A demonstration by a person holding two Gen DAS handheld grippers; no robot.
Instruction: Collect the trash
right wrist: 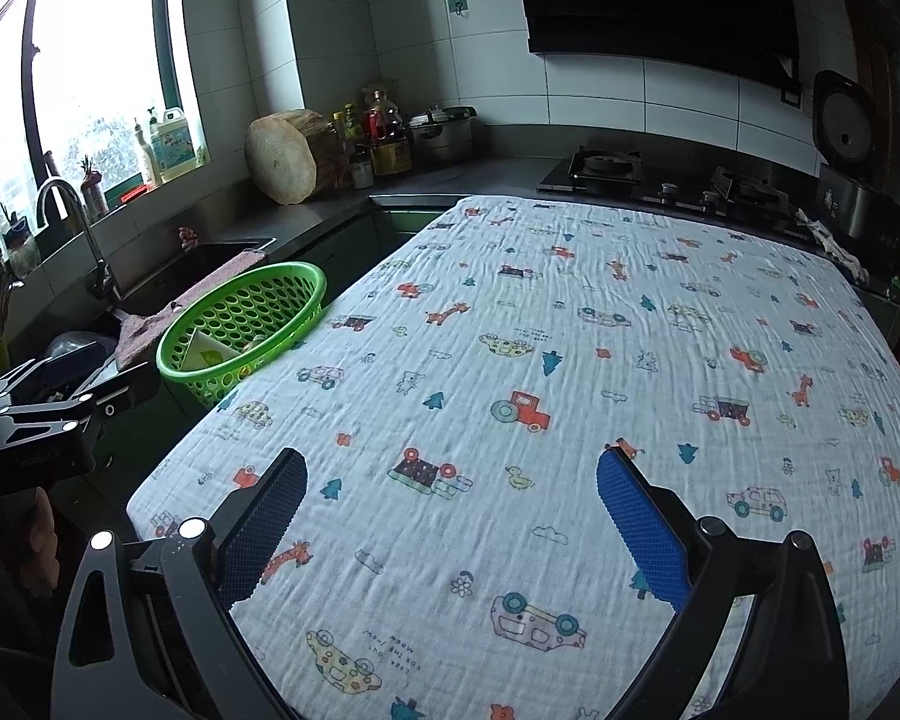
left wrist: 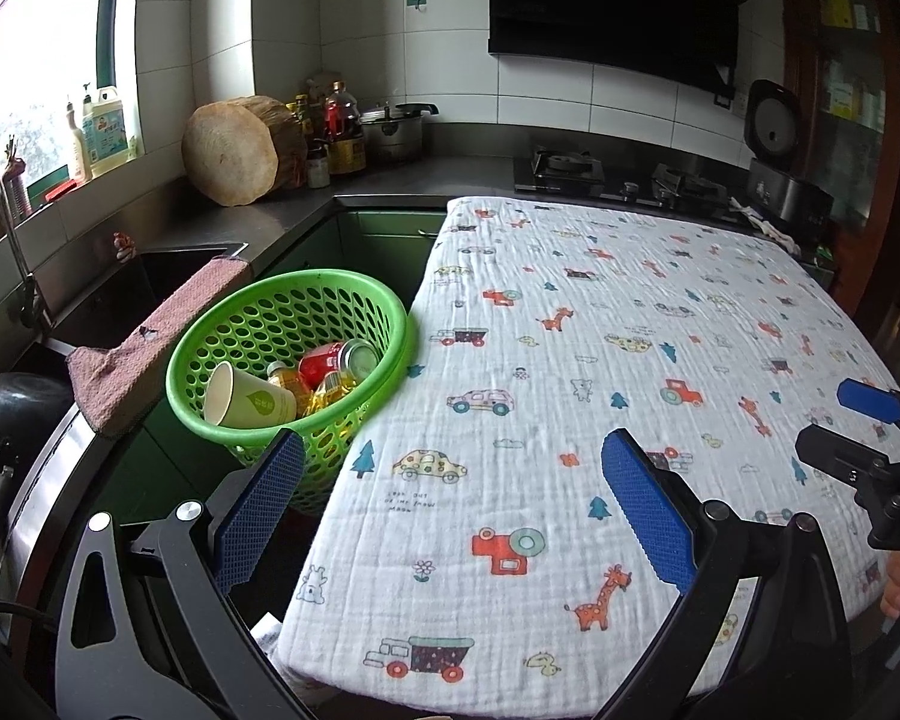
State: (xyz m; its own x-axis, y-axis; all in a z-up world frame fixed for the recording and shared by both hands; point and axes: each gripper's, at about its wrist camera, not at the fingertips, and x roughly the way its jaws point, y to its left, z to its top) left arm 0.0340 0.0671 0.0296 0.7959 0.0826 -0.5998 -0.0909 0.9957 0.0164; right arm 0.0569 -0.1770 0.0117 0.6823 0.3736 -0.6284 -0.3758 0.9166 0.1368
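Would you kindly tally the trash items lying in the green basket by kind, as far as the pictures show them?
Paper cup: 1
Red can: 1
Yellow-liquid bottles: 2
Total: 4 visible in the green basket; anything lower down is hidden. The printed cloth on the table holds no trash.

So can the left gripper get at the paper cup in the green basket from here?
Probably yes. The left gripper is open and empty, and the paper cup lies on its side atop the trash in the green basket, mouth toward the near rim. Nothing covers it; only the basket's rim stands between.
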